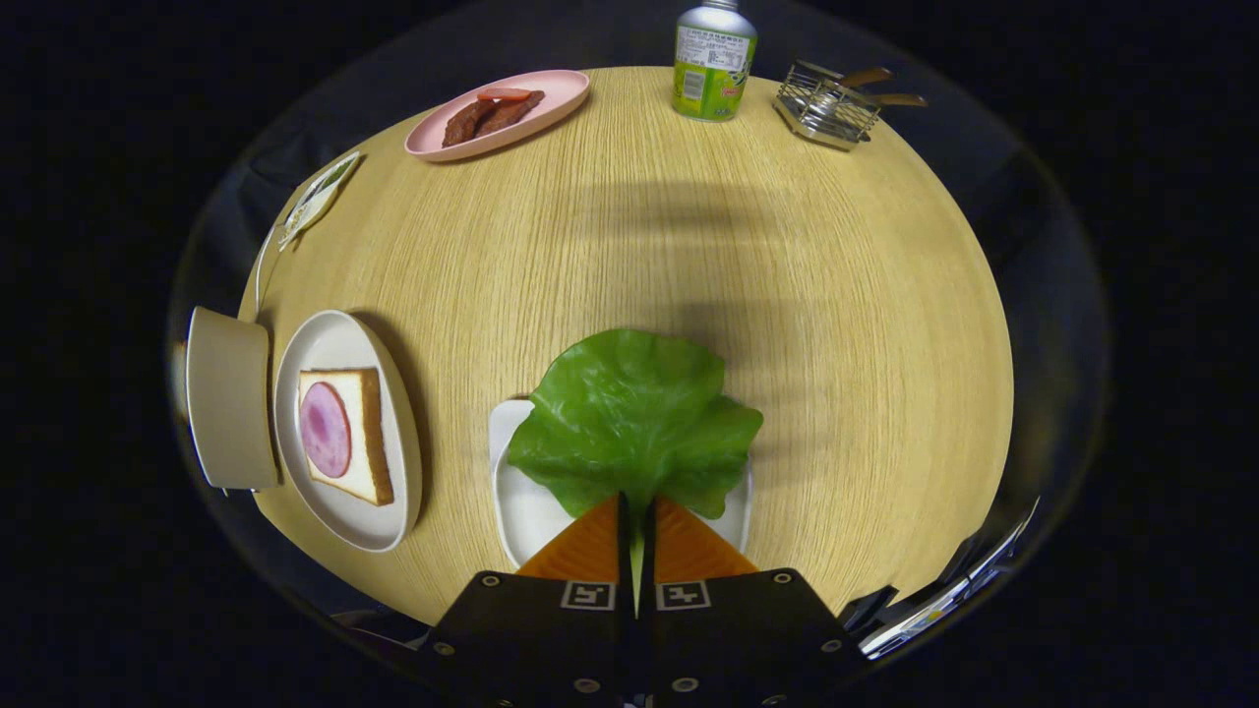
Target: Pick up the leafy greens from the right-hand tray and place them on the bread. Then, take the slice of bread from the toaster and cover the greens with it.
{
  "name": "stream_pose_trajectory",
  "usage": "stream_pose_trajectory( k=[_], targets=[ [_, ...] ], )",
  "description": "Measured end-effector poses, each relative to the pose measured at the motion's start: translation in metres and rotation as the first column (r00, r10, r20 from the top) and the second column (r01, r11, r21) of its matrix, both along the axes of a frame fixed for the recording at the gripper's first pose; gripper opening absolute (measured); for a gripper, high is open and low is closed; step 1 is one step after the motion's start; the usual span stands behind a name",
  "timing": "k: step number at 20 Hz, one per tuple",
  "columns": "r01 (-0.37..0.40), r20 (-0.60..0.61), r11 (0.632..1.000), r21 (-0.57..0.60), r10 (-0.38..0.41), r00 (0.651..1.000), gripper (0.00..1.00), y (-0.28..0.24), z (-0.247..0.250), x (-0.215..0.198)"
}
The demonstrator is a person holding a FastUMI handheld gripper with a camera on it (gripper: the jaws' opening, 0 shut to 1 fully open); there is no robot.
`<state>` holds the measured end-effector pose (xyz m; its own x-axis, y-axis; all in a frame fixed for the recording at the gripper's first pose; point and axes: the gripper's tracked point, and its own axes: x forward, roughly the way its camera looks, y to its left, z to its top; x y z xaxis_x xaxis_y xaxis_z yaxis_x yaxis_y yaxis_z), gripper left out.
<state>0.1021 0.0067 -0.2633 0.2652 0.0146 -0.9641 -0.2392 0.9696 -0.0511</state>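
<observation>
A green lettuce leaf (634,418) spreads just ahead of my gripper (636,511), whose two fingers press together on the leaf's pale stem. The leaf hangs over a small white tray (521,501) under the fingers. To the left, a white oval plate (339,344) carries a slice of bread (372,433) topped with a round pink slice of ham (325,430). Left of that plate stands a beige toaster (228,398); whether bread sits in it I cannot tell.
A pink plate (556,93) with brown strips and a red slice lies at the far left of the wooden table (689,246). A green can (713,64) and a wire rack (826,103) with wooden-handled utensils stand at the far side. A packet (317,197) lies near the left rim.
</observation>
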Motion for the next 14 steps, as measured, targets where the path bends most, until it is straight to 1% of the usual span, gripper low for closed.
stream_pose_trajectory(
  k=[4,6,10,14],
  targets=[
    [-0.029,0.05,0.999,0.017,0.028,0.998,0.01,0.014,0.032,-0.001],
    [-0.057,0.067,0.998,0.024,0.056,0.996,0.01,0.029,0.046,-0.005],
    [-0.132,0.102,0.99,0.043,0.127,0.987,0.01,0.073,0.073,-0.015],
    [-0.21,0.13,0.976,0.062,0.201,0.971,0.01,0.125,0.088,-0.027]
  ],
)
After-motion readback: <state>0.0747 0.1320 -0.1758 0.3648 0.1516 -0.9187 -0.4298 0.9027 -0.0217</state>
